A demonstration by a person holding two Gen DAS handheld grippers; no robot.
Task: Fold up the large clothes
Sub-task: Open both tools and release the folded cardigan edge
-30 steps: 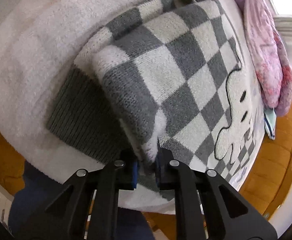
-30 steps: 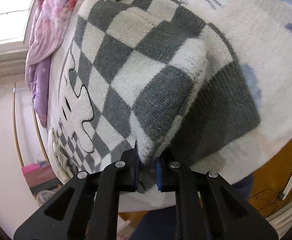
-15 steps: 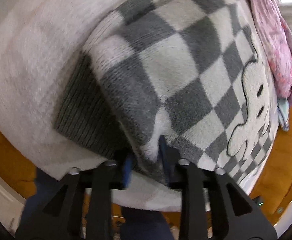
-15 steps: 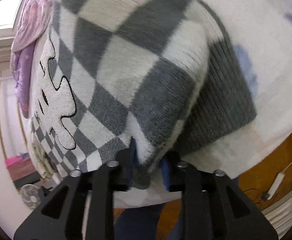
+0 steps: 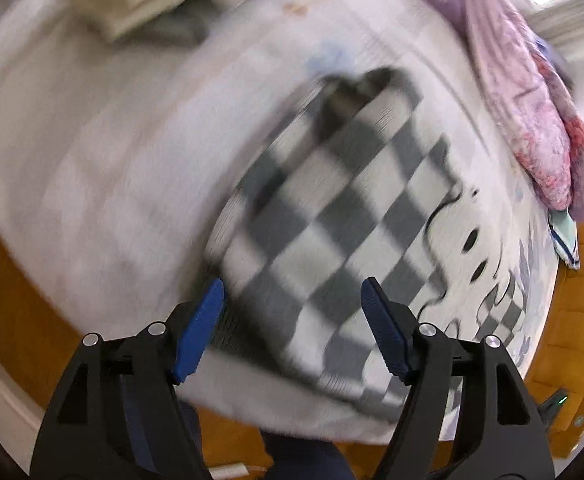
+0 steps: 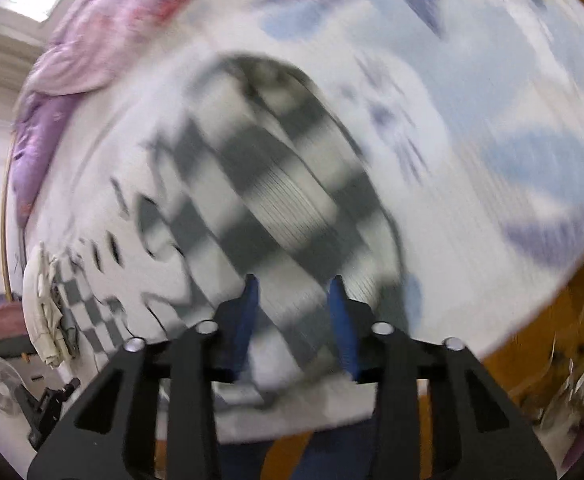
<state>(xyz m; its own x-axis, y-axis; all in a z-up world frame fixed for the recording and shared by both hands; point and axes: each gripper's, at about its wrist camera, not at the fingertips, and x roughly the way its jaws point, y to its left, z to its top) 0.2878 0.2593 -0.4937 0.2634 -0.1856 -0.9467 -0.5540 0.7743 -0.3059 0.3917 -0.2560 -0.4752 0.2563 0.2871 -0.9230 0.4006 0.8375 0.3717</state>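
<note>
no writing legible. grey-and-white checkered knit sweater (image 5: 343, 216) folded on white fleece blanket (image 5: 92, 152), centre. left gripper (image 5: 292, 320) fingers spread wide, just opening, empty. right gripper (image 6: 293, 316) fingers partly apart, narrowing, nothing pinched.

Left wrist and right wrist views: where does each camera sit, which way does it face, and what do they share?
Left wrist: on the left gripper, facing steeply down at the grey-and-white checkered knit sweater on the white bed cover; open jaws, dark trouser leg below.
Right wrist: on the right gripper, facing down at the sweater; jaws apart, nothing gripped.
Shared: sweater, bed cover, pink-purple quilt.
</note>
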